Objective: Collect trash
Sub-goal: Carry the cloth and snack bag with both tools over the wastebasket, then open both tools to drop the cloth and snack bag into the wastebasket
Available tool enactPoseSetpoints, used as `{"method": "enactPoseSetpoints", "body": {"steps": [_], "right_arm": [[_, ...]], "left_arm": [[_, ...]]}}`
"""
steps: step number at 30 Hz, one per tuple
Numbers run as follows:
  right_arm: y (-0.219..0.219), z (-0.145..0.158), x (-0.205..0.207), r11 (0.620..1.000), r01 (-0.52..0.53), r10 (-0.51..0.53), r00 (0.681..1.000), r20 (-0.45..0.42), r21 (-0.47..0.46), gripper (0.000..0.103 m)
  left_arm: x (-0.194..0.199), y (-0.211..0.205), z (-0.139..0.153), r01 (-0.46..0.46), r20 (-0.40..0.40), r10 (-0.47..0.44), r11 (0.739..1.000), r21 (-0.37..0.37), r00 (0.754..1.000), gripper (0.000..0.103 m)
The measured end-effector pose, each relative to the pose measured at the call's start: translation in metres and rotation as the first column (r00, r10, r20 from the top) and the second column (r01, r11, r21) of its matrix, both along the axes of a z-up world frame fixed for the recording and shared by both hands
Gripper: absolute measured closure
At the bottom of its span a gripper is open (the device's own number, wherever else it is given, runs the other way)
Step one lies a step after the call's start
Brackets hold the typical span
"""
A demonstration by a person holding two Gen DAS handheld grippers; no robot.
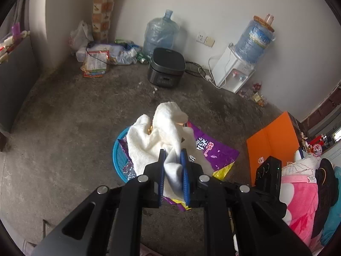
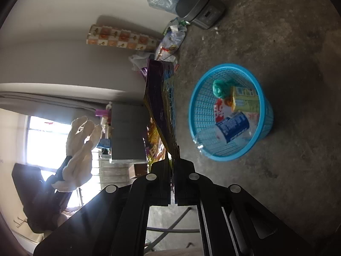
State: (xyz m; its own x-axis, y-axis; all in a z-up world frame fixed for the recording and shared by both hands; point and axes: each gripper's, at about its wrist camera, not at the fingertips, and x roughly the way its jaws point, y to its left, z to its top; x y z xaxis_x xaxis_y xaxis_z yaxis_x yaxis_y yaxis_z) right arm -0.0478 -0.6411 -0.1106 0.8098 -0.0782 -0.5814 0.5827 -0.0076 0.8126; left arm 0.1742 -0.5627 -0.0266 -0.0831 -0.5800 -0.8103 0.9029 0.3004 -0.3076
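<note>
White towel (image 1: 153,140) pinched between the blue pads (image 1: 162,170) of the left gripper (image 1: 173,155), jaws closed on a fold, cloth bunched and held above the blue basket (image 1: 119,155). Purple snack bag (image 2: 162,104) clamped edge-on in the right gripper (image 2: 173,162), jaws nearly shut on its lower corner. Right wrist camera rolled sideways (floor on the right of its view). Basket on the concrete floor (image 1: 64,132) holds a blue-labelled bottle (image 2: 232,125), a green carton (image 2: 245,100), a green wad (image 2: 220,88). Rice cooker (image 1: 166,67) and water dispenser (image 1: 234,72) stand by the wall.
</note>
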Motion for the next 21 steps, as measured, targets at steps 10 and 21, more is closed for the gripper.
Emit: {"method": "enactPoseSetpoints", "body": {"steps": [10, 21], "right_arm": [[-0.032, -0.097, 0.009, 0.995, 0.021, 0.013, 0.941, -0.339, 0.096, 0.067], [-0.024, -0.046, -0.040, 0.993, 0.100, -0.115, 0.918, -0.378, -0.061, 0.058]], "left_arm": [[0.015, -0.053, -0.103, -0.062, -0.063, 0.073, 0.985, 0.162, 0.995, 0.043], [0.042, 0.055, 0.044, -0.161, 0.088, 0.169, 0.983, -0.092, 0.982, 0.035]]}}
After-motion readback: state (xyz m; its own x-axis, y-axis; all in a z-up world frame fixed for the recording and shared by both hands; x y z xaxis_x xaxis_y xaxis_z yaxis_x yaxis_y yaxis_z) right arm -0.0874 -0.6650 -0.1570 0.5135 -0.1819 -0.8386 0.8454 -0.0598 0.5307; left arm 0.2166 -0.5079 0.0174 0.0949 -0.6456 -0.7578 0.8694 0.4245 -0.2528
